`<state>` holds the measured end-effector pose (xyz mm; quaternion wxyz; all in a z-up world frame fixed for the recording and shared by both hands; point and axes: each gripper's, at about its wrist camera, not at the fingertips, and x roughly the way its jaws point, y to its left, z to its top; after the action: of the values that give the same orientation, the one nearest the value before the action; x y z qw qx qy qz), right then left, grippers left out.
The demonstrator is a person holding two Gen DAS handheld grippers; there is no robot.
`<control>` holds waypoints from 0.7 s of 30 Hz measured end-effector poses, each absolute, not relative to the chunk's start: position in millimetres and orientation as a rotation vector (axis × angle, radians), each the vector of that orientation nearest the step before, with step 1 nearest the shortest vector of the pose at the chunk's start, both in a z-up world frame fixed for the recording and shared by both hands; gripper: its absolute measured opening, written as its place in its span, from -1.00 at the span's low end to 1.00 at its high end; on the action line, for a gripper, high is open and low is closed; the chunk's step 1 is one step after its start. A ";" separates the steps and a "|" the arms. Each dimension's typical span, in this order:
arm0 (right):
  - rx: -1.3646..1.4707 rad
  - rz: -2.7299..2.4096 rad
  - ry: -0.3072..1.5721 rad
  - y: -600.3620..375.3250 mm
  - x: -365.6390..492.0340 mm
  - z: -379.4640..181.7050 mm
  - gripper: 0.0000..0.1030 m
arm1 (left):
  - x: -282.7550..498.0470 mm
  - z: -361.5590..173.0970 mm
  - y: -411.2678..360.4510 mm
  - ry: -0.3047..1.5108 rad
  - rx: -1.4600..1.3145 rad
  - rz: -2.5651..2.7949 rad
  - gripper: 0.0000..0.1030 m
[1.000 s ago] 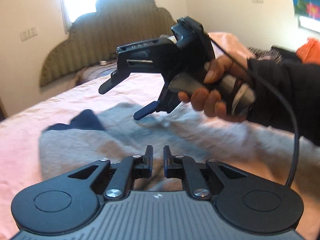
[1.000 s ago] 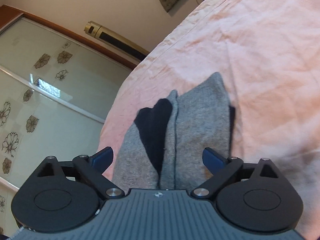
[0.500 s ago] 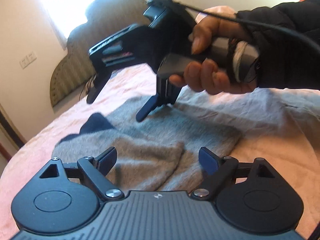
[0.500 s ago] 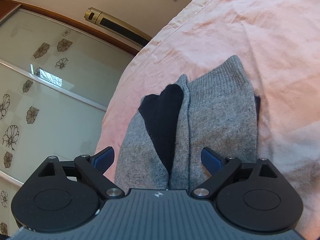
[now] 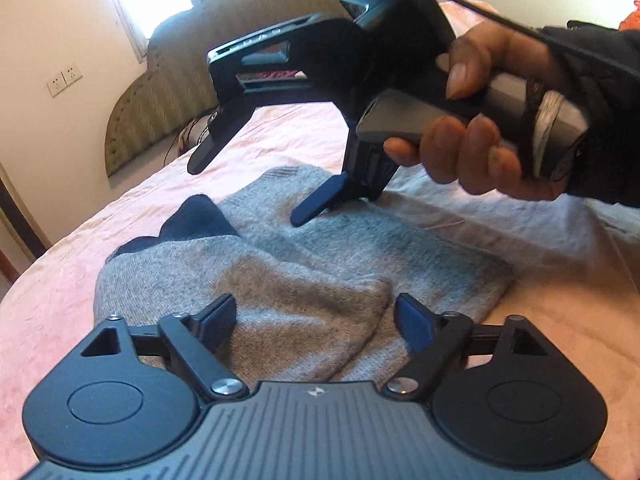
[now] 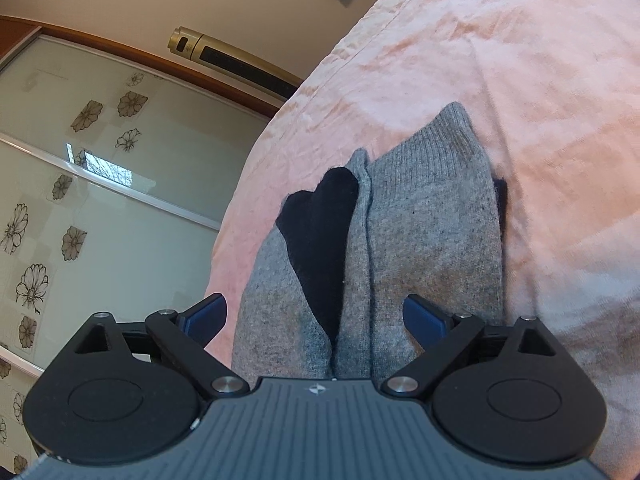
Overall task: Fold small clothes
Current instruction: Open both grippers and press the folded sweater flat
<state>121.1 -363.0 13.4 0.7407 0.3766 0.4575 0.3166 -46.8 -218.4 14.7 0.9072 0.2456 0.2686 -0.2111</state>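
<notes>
A pair of grey socks (image 5: 320, 264) with navy patches (image 5: 196, 220) lies folded on the pink bedsheet (image 5: 48, 312). My left gripper (image 5: 316, 320) hovers low over the near fold. Its jaws are closing, with the fold's grey edge between the pads and neither pad pressing on it. A hand (image 5: 472, 140) holds my right gripper (image 5: 256, 184) above the far end of the socks, jaws wide apart. In the right wrist view my right gripper (image 6: 314, 314) stands open over the grey socks (image 6: 432, 220) and the navy patch (image 6: 320, 232), gripping nothing.
The bed's padded headboard (image 5: 168, 96) stands against the wall behind the socks. A cable (image 5: 500, 20) trails from the right gripper. A sliding wardrobe door with flower prints (image 6: 100, 200) is beside the bed edge (image 6: 248, 184). Pink sheet surrounds the socks.
My left gripper went from shut to wide open, then narrowed a little, and dropped closer to the socks. The right gripper stays open above them, almost still.
</notes>
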 end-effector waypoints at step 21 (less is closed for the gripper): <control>0.842 0.786 1.057 -337.2 150.5 28.8 0.97 | -68.4 72.7 -190.5 0.384 0.358 -0.432 -0.82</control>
<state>150.5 -337.2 28.8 0.7098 0.3792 0.4763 0.3543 -68.4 -190.5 72.7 0.9427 0.1758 0.1884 -0.2119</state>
